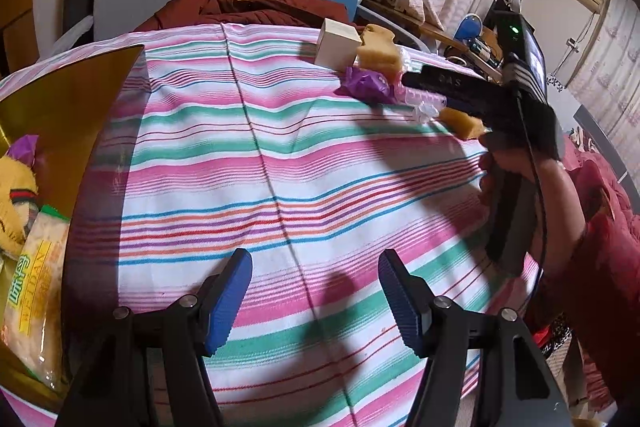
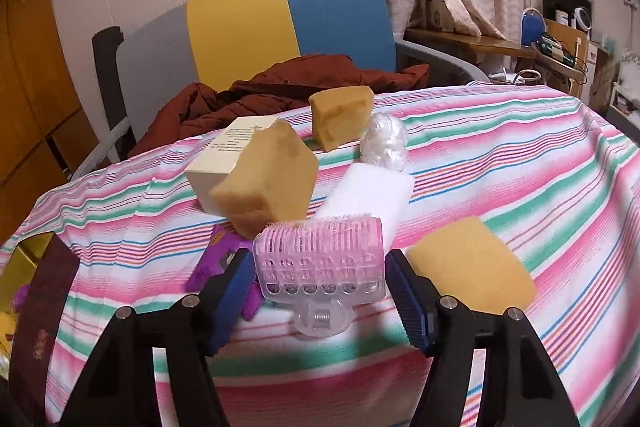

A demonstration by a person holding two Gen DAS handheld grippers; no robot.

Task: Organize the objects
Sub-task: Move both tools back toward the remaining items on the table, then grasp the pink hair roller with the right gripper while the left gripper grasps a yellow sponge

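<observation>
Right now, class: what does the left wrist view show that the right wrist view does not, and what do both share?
Only the left: the snack packet in the gold box, and the right claw seen from the side.
Only the right: the pink hair roller between claw fingers, a white block.
Both: striped cloth, cream box, sponges.

- We see the gold box (image 1: pixel 60 99) cut off by the left edge, its snack packet (image 1: pixel 32 303) only partly shown.
- The purple wrapper (image 2: pixel 208 267) hides behind the right tongs (image 2: pixel 320 291).
- Shelf clutter (image 2: pixel 560 43) is too small to identify.
</observation>
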